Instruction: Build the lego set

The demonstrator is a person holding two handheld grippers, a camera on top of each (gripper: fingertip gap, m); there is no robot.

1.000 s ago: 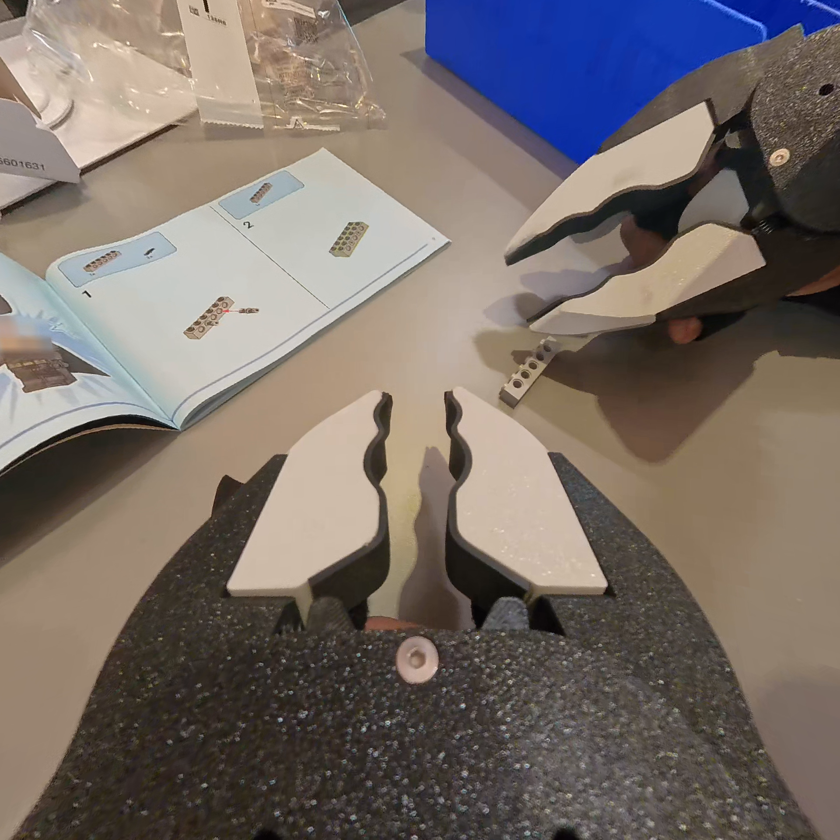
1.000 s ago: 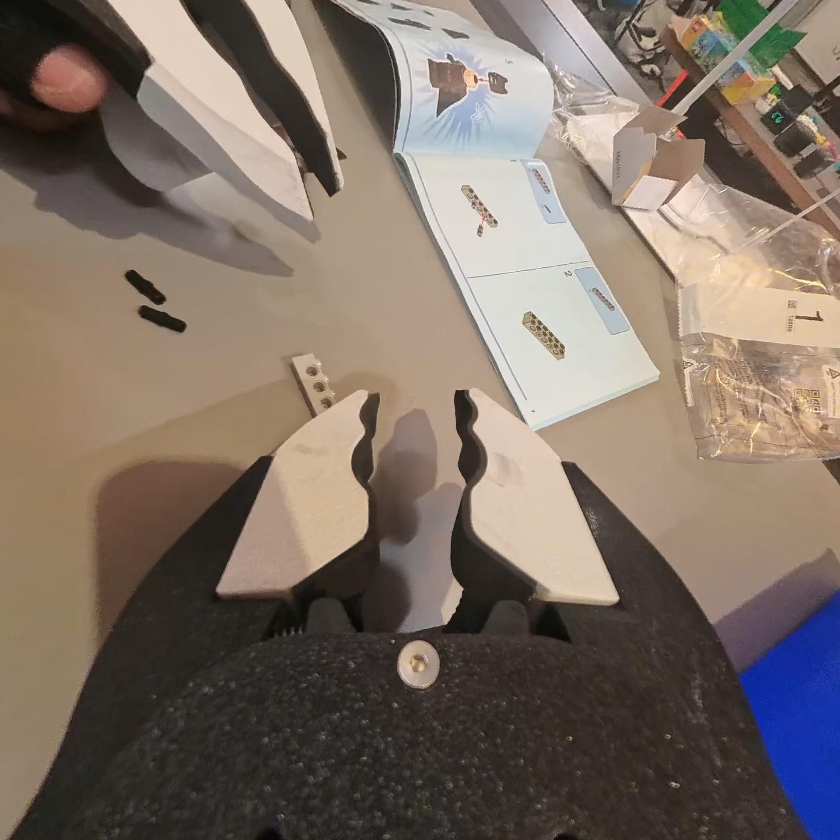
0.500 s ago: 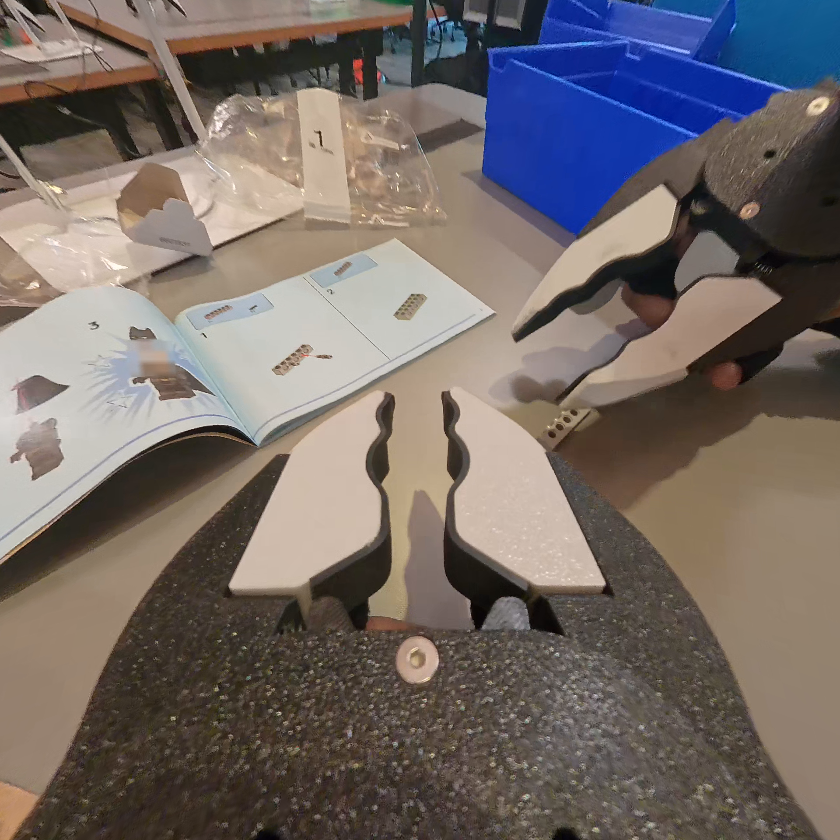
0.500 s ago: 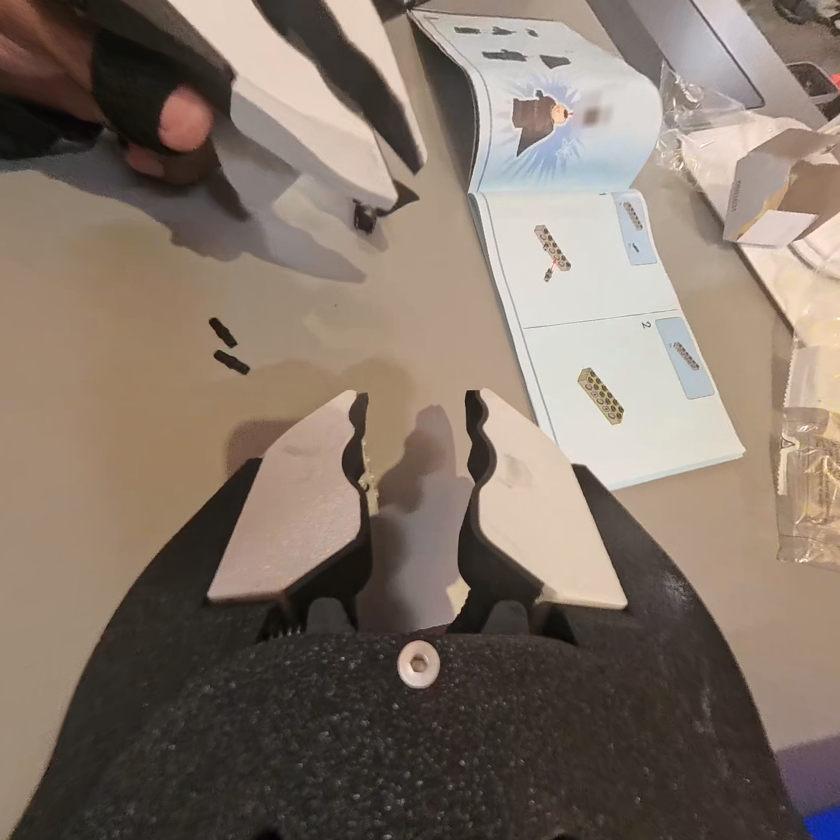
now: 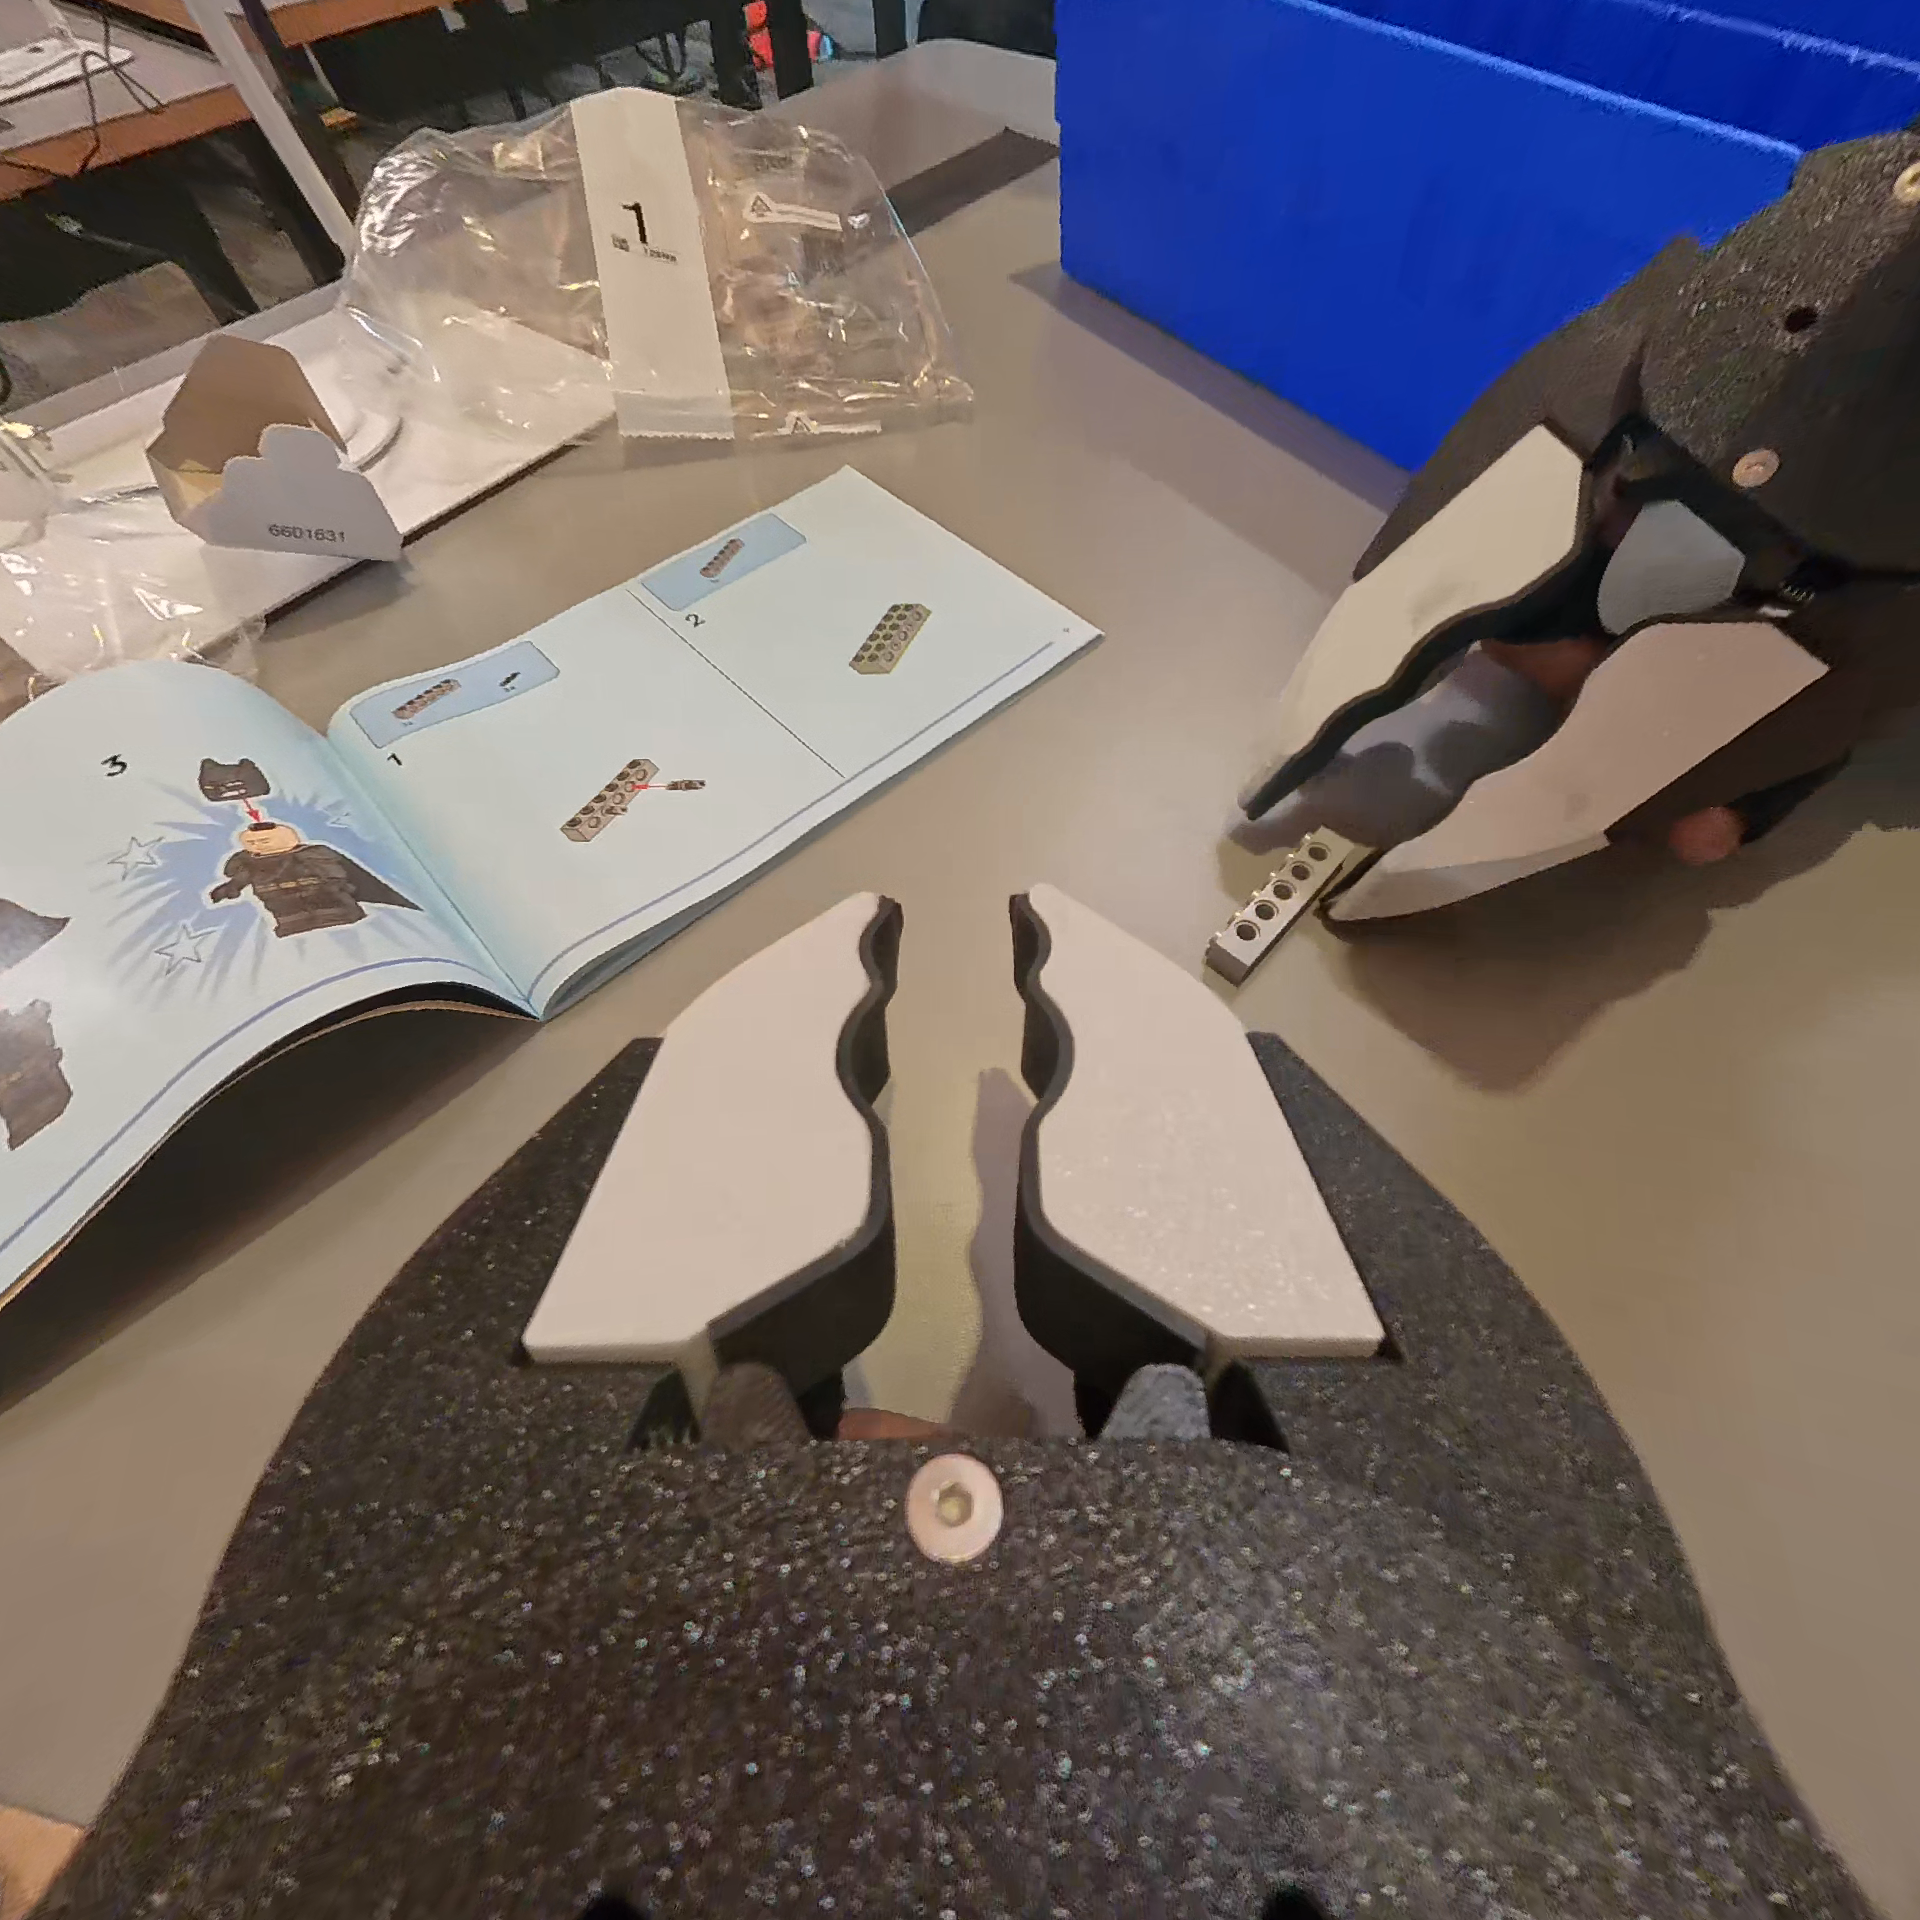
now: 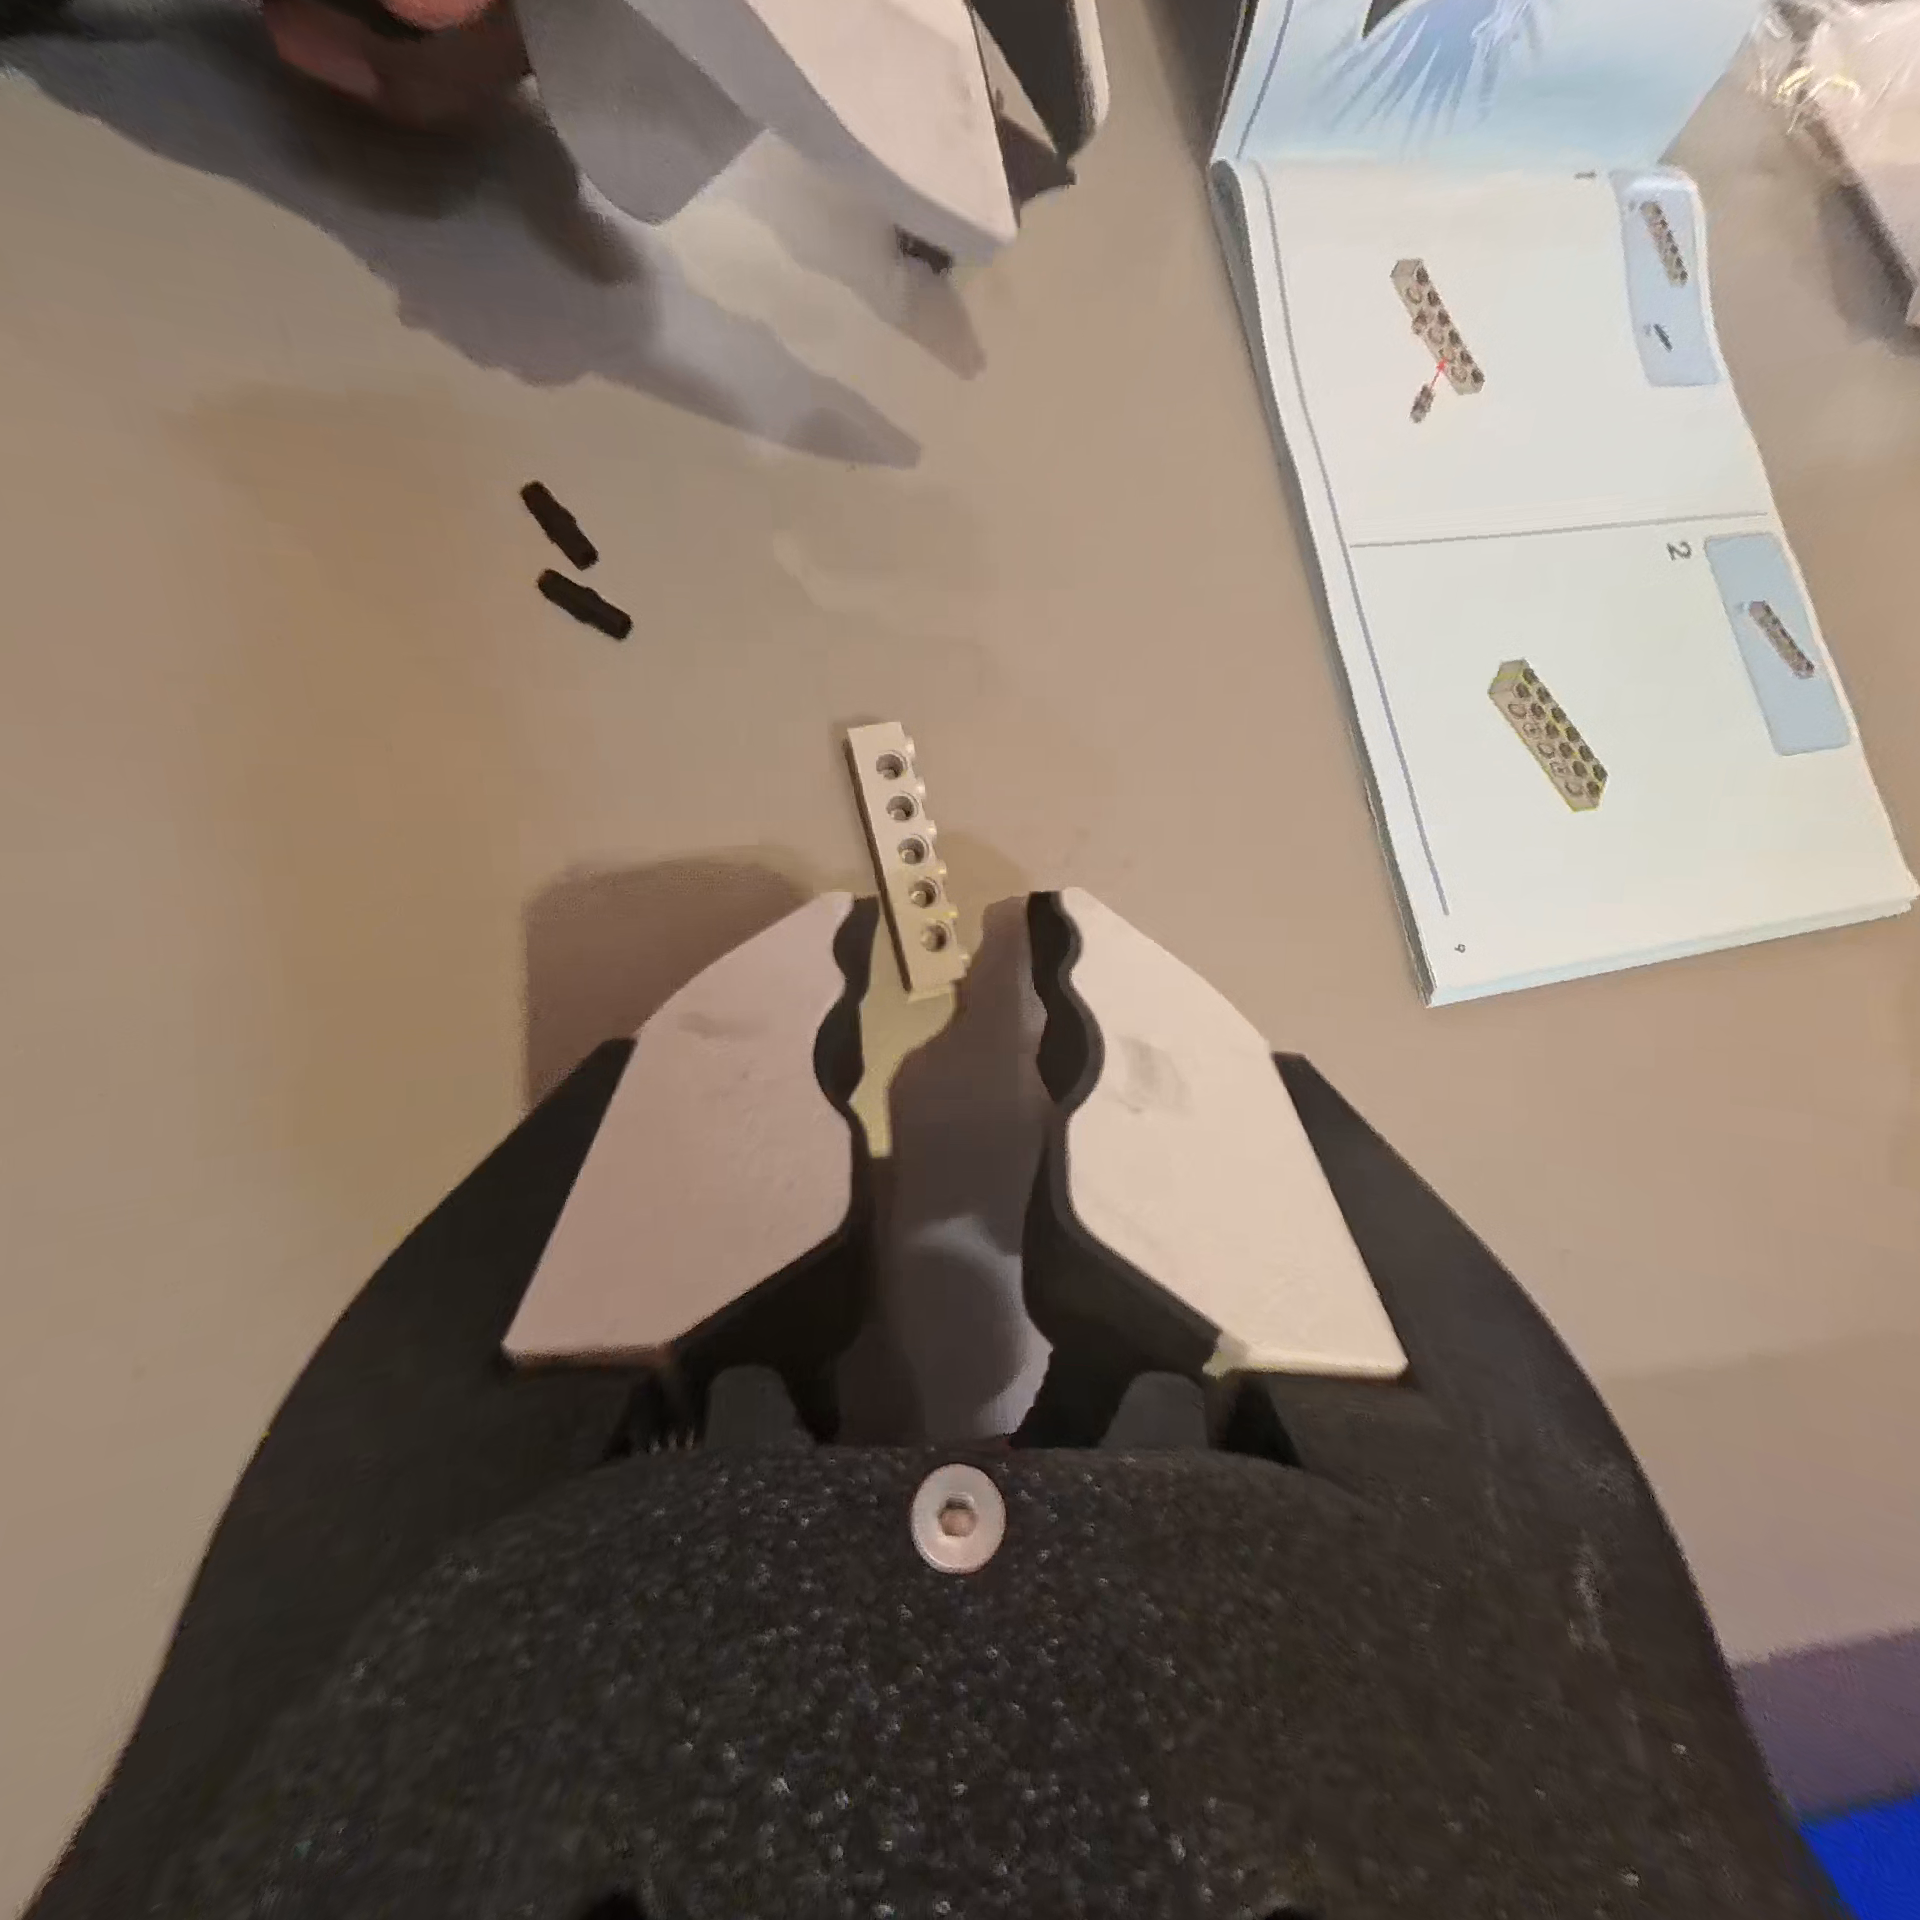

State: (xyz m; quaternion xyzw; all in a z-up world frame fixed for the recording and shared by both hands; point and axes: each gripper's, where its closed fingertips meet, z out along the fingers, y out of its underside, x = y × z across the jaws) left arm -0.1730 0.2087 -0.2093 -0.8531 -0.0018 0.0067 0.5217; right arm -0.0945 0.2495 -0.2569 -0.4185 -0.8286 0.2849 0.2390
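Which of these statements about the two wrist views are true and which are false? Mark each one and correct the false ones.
1. The right gripper has lifted the tan beam clear of the table. False: the tan beam with holes lies on the table, one end between the open fingers, with a gap on the right side.
2. Two small black pins lie on the table to the left of the beam. True.
3. The left gripper holds a black pin. False: its fingers are apart with only bare table between them.
4. The instruction booklet lies open. True.
5. The bin behind the right gripper is red. False: it is blue.
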